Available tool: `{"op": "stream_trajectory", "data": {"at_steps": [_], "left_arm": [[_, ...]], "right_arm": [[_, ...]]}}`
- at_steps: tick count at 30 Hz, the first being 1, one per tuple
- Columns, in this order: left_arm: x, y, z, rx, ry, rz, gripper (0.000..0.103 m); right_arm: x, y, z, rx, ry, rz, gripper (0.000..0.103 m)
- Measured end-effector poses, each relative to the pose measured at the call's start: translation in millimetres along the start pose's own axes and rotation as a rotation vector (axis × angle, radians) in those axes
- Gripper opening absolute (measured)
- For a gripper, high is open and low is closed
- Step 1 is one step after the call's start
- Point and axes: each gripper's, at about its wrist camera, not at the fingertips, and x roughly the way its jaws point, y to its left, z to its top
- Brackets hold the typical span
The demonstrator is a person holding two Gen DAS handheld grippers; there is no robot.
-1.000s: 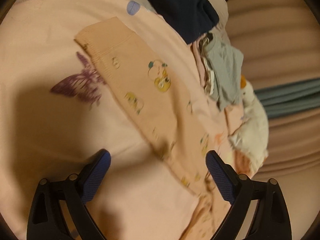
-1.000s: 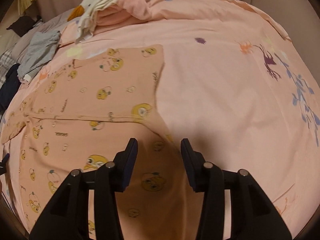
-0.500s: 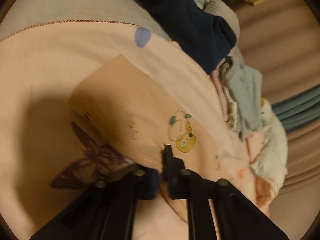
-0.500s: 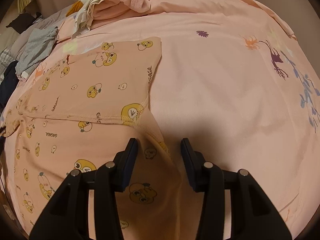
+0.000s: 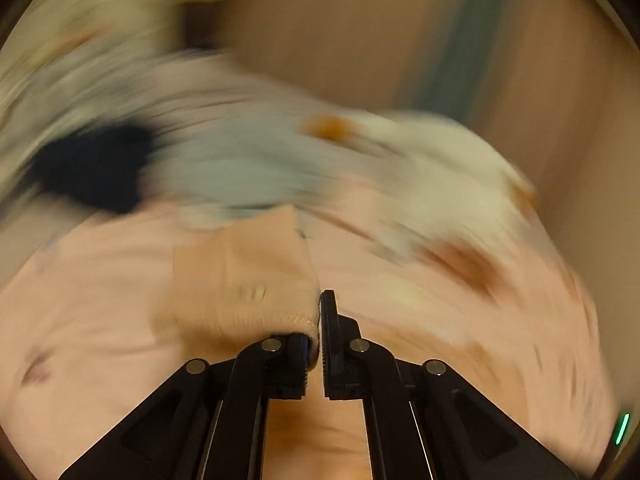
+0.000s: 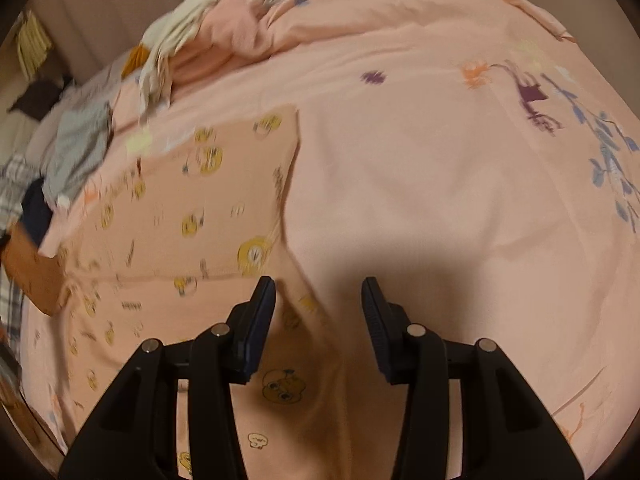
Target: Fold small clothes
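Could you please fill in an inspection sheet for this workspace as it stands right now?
Surface: pink bedsheet with flower prints.
Job's things: peach cartoon-print garment lying flat; one end pinched and lifted by the left claw.
Clutter: grey garment, cream and orange clothes, dark garment heaped at the bed's far edge.
Grippers: left claw has just closed on the garment; right claw open above it, nothing between the jaws.
Cables: nothing seen.
Surroundings: beige curtain, blurred.

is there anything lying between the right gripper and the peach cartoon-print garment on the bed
Nothing visible. The right gripper hangs open directly over the peach garment, whose fabric shows between and below its fingers. The clothes pile sits far behind, out of the way.
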Motion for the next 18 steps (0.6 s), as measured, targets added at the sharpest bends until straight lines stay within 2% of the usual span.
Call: {"op": "stream_trajectory", "data": {"at_steps": [1,2,4,5,6,8,10,11,12,14,15,18], "left_arm": [[11.6,-35.9,-5.4,0.083,0.055,-0.060,0.002],[28.1,-69.6,-13.1,0.137,0.158,-0.152,0.003],[43.8,-91.3,-23.0,0.120,0.295,-0.225,0.004],[44.9,-97.6,-27.1,0.111,0.328,-0.237,0.004],[41.0,-98.2,-27.3,0.117,0.311,-0.240,0.005],[25.5,-94.8,-24.9,0.150,0.259,-0.215,0.020],[6.9,-85.9,-21.5,0.178,0.228,-0.161,0.063],[-2.3,-77.8,-19.7,0.171,0.192,-0.149,0.070],[-12.1,-66.5,-19.0,0.152,0.153,-0.135,0.076],[-17.6,-40.4,-20.0,0.101,0.126,-0.041,0.076],[-15.9,-27.3,-23.7,0.106,0.146,0.017,0.076],[11.3,2.5,-45.2,0.145,0.281,0.079,0.076]], "right_arm": [[-3.4,-3.8,1.1,0.010,-0.013,0.001,0.045],[-5.3,-6.8,1.3,0.019,-0.016,0.002,0.045],[-6.9,-14.2,2.6,0.039,-0.011,0.014,0.046],[-7.2,-17.7,3.0,0.043,-0.004,0.019,0.046],[-7.3,-19.9,4.0,0.041,0.000,0.018,0.047],[-6.9,-22.1,4.7,0.027,0.005,0.013,0.047],[-4.7,-23.1,5.5,0.011,0.010,0.010,0.047],[-2.0,-22.8,5.2,0.013,0.025,0.013,0.048],[0.2,-23.4,5.4,0.024,0.035,0.025,0.048],[3.4,-22.6,6.7,0.051,0.050,0.080,0.048],[4.5,-19.0,8.5,0.061,0.056,0.115,0.048],[8.4,1.8,21.3,0.077,0.071,0.261,0.048]]}}
